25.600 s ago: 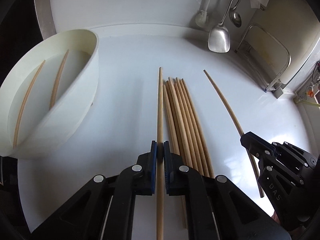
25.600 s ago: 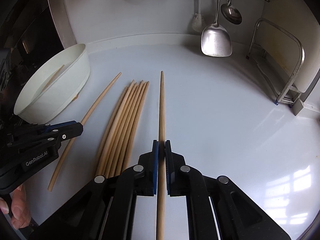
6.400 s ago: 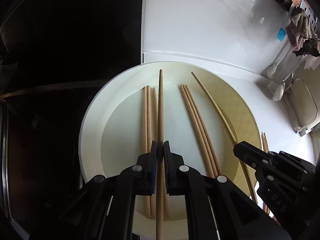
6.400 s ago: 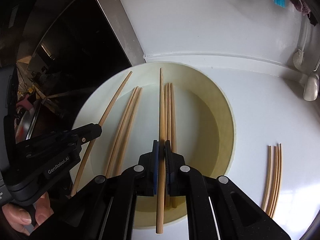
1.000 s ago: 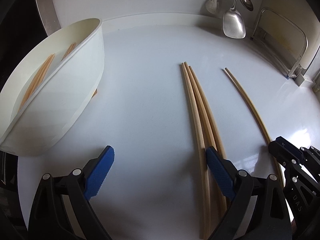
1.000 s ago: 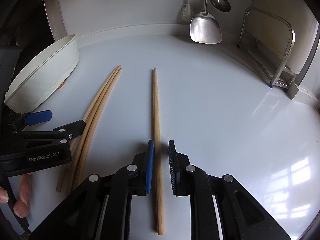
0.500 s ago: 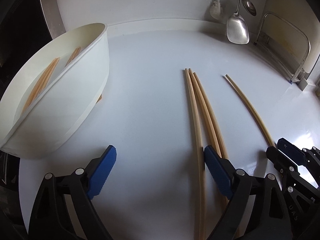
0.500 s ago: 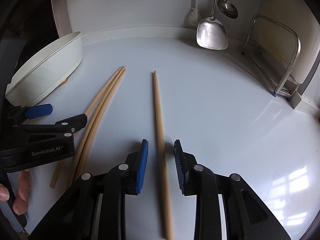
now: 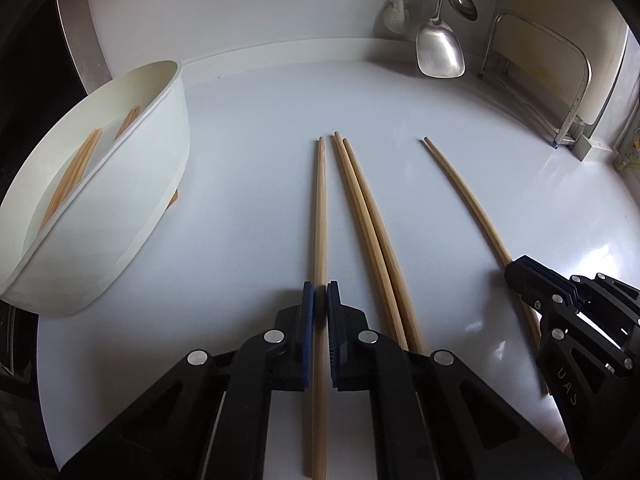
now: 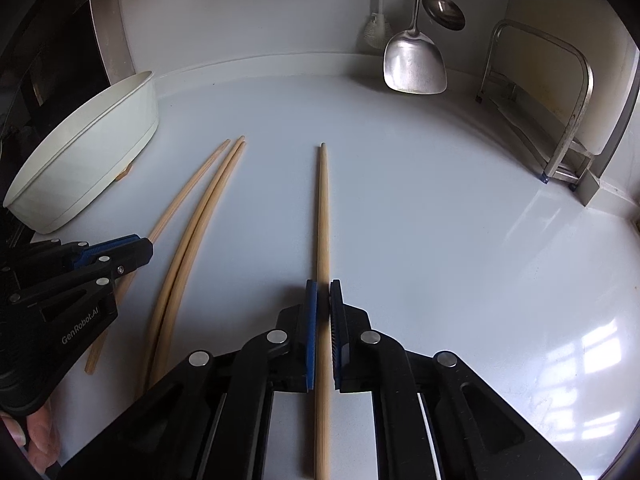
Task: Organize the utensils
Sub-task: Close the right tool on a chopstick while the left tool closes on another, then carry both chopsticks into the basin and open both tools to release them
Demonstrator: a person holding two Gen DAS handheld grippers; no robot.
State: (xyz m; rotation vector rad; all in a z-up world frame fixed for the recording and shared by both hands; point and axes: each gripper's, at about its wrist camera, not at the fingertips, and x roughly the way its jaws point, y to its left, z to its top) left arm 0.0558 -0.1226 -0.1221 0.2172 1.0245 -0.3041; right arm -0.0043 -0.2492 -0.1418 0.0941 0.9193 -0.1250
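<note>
Four wooden chopsticks lie on the white counter [image 9: 248,208]. In the left wrist view my left gripper [image 9: 320,290] is shut on the leftmost chopstick [image 9: 320,208], its blue pads pressing both sides. Two loose chopsticks [image 9: 362,220] lie just to its right. Further right, my right gripper [image 9: 516,268] grips a lone chopstick [image 9: 460,184]. The right wrist view shows the right gripper [image 10: 323,286] shut on that chopstick [image 10: 323,208], with the loose pair [image 10: 208,208] and the left gripper [image 10: 146,248] to its left. A white bowl [image 9: 160,152] at the left holds several chopsticks [image 9: 76,172].
A steel spatula [image 9: 440,52] and a ladle [image 9: 462,0] hang on the back wall. A metal rack [image 9: 560,80] stands at the back right. A dark opening borders the counter on the left. A person's fingers [image 10: 36,432] hold the left gripper's handle.
The left jaws, wide open before, have shut on the leftmost of three chopsticks, which now lies apart from the other two. The right jaws have closed onto the single chopstick.
</note>
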